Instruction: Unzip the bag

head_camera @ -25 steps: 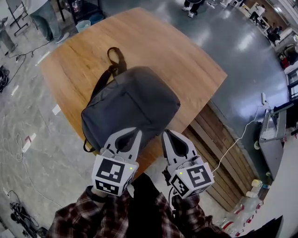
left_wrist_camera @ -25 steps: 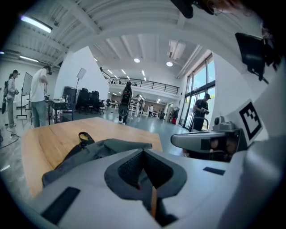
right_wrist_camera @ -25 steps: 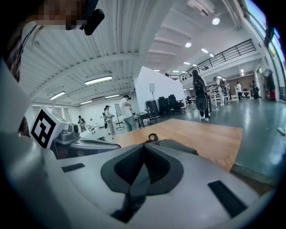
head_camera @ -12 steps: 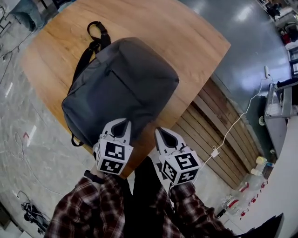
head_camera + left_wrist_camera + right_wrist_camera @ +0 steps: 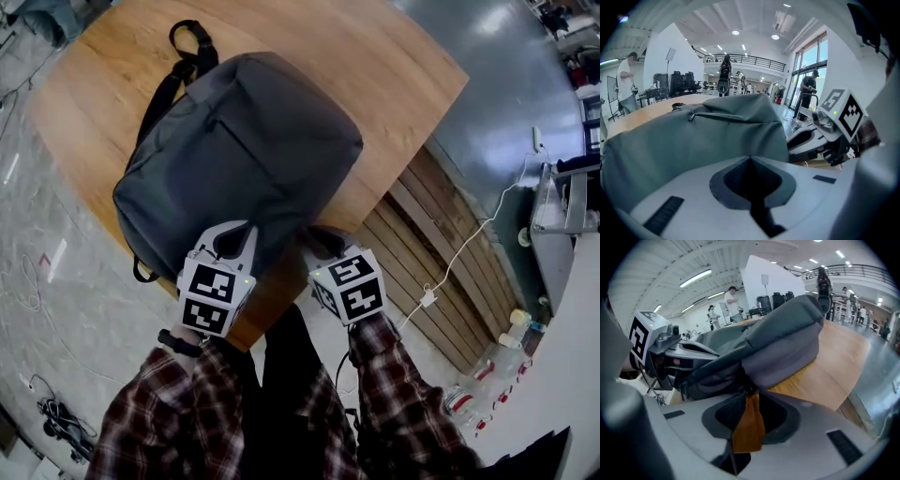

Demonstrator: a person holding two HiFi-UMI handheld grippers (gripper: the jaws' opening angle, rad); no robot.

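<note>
bag (image 5: 244, 159): on tabletop (image 5: 375, 84), near edge | right tongs (image 5: 749, 392): clamped on brown zip tab (image 5: 749, 425), bag's near right corner | left tongs (image 5: 750, 158): together, empty, near left side | step: tab held | next, I think: pull tab along zip, hold bag steady

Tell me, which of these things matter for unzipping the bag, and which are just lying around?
Part of the job:
- grey backpack
- orange zipper tab, held in the fingers of the right gripper
- left gripper, shut and empty, at the backpack's near edge
- wooden table under it

Just lying about:
- white cable on the floor
- bottles
- black cables
</note>
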